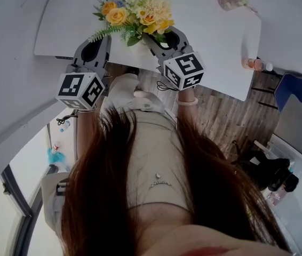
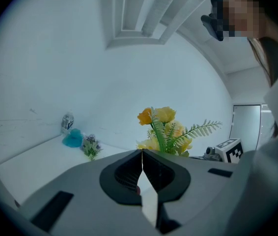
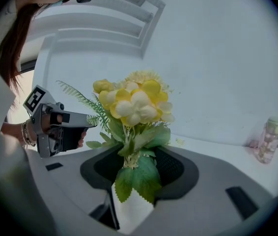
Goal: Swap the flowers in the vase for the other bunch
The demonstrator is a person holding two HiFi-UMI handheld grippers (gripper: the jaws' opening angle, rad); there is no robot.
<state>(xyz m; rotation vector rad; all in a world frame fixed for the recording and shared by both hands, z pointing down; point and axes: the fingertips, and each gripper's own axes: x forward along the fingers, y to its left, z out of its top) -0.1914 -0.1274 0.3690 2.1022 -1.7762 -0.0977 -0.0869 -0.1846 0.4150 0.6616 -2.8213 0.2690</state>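
Yellow bunch (image 1: pixel 137 16) is standing at the white table's (image 1: pixel 220 47) near edge, ungripped, between the parted jaws of the right gripper (image 3: pixel 139 156). The left gripper (image 2: pixel 142 156) is hovering empty, jaws together. Seemingly placing; next, withdrawing without toppling it.

Left gripper (image 2: pixel 142 152) fingers closed, right gripper (image 3: pixel 135 156) fingers apart, side by side

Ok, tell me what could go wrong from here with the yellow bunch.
The right claw stands open around the yellow bunch; nothing grips it, so it may tip or drop.
Its leaves fill the claw's gap, so closing now may pinch foliage, not stem, and slip.
The left claw is shut and empty, so the white vase is unsteadied; a tug could tip it.
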